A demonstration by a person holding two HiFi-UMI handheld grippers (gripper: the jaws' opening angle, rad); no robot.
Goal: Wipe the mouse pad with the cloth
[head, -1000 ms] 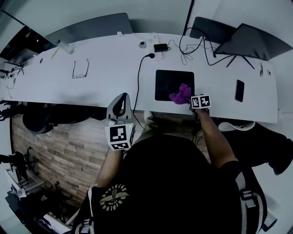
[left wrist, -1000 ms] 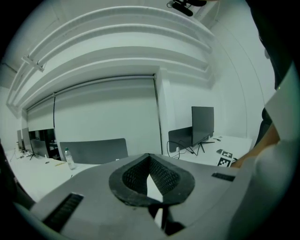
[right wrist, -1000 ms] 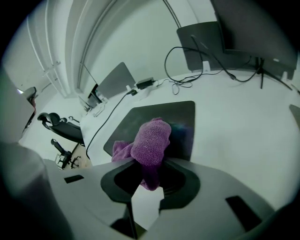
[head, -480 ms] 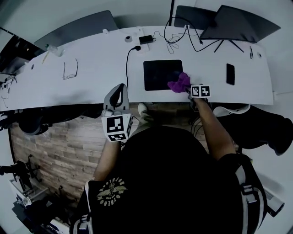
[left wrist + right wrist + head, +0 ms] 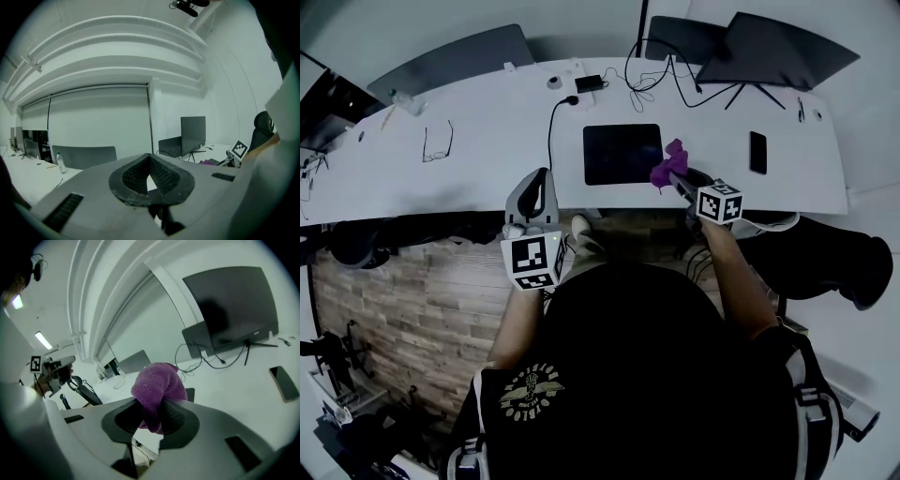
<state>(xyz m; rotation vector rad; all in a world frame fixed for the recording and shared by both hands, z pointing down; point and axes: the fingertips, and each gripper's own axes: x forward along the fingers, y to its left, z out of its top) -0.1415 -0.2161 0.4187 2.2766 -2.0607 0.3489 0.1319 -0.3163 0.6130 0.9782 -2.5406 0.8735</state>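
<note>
The cloth (image 5: 669, 165), purple and bunched, was pinched between the fingers (image 5: 177, 414) of the right gripper (image 5: 677, 179); most of it stood up past the fingertips in a soft knob, which left a loose wad free to rub with. The mouse pad (image 5: 622, 154) lay flat on the desk (image 5: 487, 131), just left of those fingers and partly under the cloth's edge; the gripper view looked out level across the desk, so the cloth seemed raised off the pad rather than pressed on it, though contact could not be settled. A phone (image 5: 757, 152) lay on the far side of the fingers from the pad, and a monitor (image 5: 234, 301) stood well beyond their tips. The left gripper (image 5: 540, 180) hung off the desk's near edge, its fingers (image 5: 164, 174) pressed together at the tips on nothing; probably parked, since the pad lay still unaided.
</note>
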